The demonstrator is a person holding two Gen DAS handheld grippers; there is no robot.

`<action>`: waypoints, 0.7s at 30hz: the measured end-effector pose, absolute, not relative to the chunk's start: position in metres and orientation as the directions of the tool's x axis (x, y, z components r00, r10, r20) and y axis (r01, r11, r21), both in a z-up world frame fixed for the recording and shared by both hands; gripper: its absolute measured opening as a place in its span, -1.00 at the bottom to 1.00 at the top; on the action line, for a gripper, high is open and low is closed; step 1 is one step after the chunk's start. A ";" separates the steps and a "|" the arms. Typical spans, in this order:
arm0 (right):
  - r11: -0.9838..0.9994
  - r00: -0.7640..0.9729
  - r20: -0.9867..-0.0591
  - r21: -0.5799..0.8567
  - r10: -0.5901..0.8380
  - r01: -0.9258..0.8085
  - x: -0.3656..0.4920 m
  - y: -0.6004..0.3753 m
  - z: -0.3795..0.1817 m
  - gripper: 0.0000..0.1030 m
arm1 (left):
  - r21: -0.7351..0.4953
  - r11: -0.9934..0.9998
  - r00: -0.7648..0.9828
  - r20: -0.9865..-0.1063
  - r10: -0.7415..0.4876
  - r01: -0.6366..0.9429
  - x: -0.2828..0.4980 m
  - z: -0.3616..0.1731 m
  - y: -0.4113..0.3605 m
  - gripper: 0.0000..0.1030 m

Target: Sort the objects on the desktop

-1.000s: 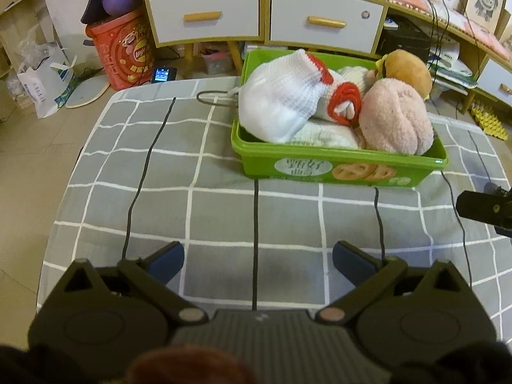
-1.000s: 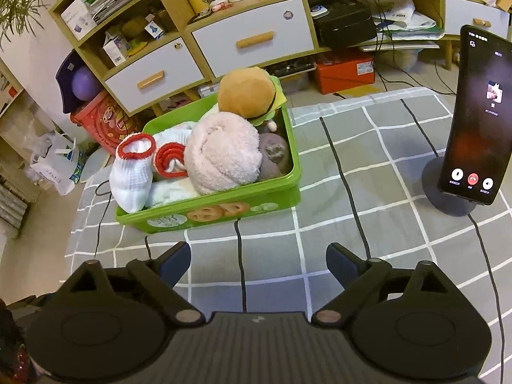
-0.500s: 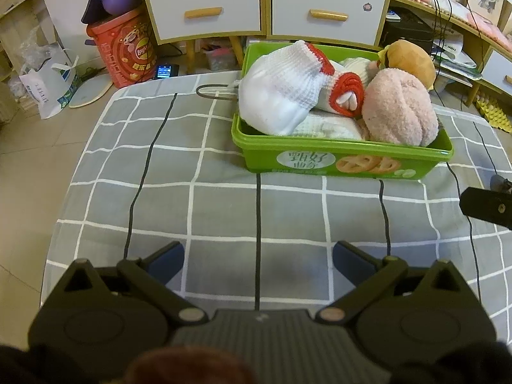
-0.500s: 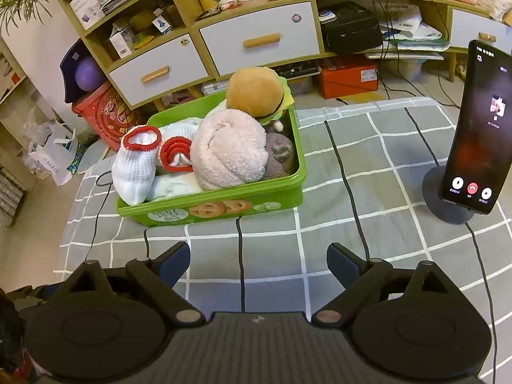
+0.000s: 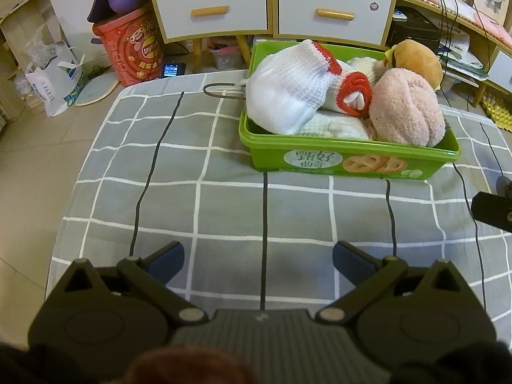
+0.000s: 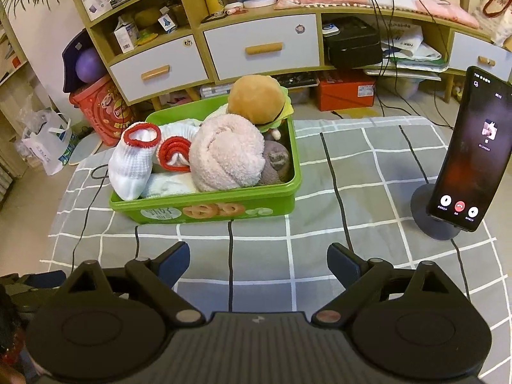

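Both my jaws are spread wide and hold nothing: my left gripper [image 5: 258,257] and my right gripper [image 6: 258,256] hang over the grey checked cloth on the tabletop [image 6: 352,172], just in front of the green plastic cookie box [image 6: 204,206].

The box is piled high. The white knit sock with a red cuff [image 6: 132,160] leans over the left rim, and the round burger plush toy [image 6: 257,100] sits on top at the back (it looks wobbly). I think a bump on the box could tip them out.

To the right of the box stands a black phone on a round stand [image 6: 470,156]. A wide swing of my right gripper could knock it over.

In front of the box the cloth is bare, so I have room there. Left of the box the tabletop edge drops to the floor.
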State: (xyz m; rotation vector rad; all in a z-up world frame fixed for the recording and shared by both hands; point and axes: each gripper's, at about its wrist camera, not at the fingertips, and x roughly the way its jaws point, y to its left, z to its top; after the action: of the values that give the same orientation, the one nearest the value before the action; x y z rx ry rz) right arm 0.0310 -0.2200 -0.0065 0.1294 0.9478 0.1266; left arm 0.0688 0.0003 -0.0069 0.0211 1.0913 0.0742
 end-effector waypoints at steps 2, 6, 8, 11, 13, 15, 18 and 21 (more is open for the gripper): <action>0.986 0.577 -0.800 0.160 0.162 -0.055 0.030 -0.219 -0.006 0.82 | 0.056 0.997 0.460 -0.885 0.073 -0.050 0.069 -0.007 0.000 0.99; 0.986 0.579 -0.799 0.152 0.161 -0.064 0.029 -0.218 -0.005 0.82 | 0.059 0.997 0.468 -0.880 0.078 -0.055 0.068 -0.005 0.000 0.99; 0.986 0.578 -0.799 0.151 0.163 -0.069 0.028 -0.217 -0.005 0.82 | 0.062 0.996 0.472 -0.877 0.084 -0.061 0.067 -0.005 0.001 0.99; 0.986 0.578 -0.799 0.148 0.163 -0.073 0.028 -0.216 -0.005 0.82 | 0.063 0.996 0.478 -0.874 0.088 -0.068 0.067 -0.004 0.001 0.99; 0.987 0.577 -0.801 0.145 0.161 -0.073 0.028 -0.216 -0.006 0.82 | 0.064 0.995 0.485 -0.870 0.090 -0.071 0.066 -0.002 0.001 0.99; 0.987 0.575 -0.803 0.144 0.159 -0.072 0.028 -0.216 -0.006 0.82 | 0.065 0.995 0.489 -0.867 0.093 -0.075 0.066 -0.002 0.002 0.99; 0.987 0.573 -0.805 0.141 0.157 -0.073 0.028 -0.216 -0.007 0.82 | 0.065 0.995 0.492 -0.865 0.096 -0.080 0.066 -0.001 0.003 0.99; 0.988 0.571 -0.806 0.136 0.155 -0.075 0.029 -0.215 -0.008 0.82 | 0.066 0.994 0.494 -0.864 0.098 -0.082 0.066 -0.001 0.003 0.99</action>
State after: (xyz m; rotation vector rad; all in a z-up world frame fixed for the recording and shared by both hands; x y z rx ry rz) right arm 0.0287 -0.2152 -0.0078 0.0902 0.9542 0.1351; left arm 0.0655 0.0027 -0.0012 0.0163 1.0485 0.1095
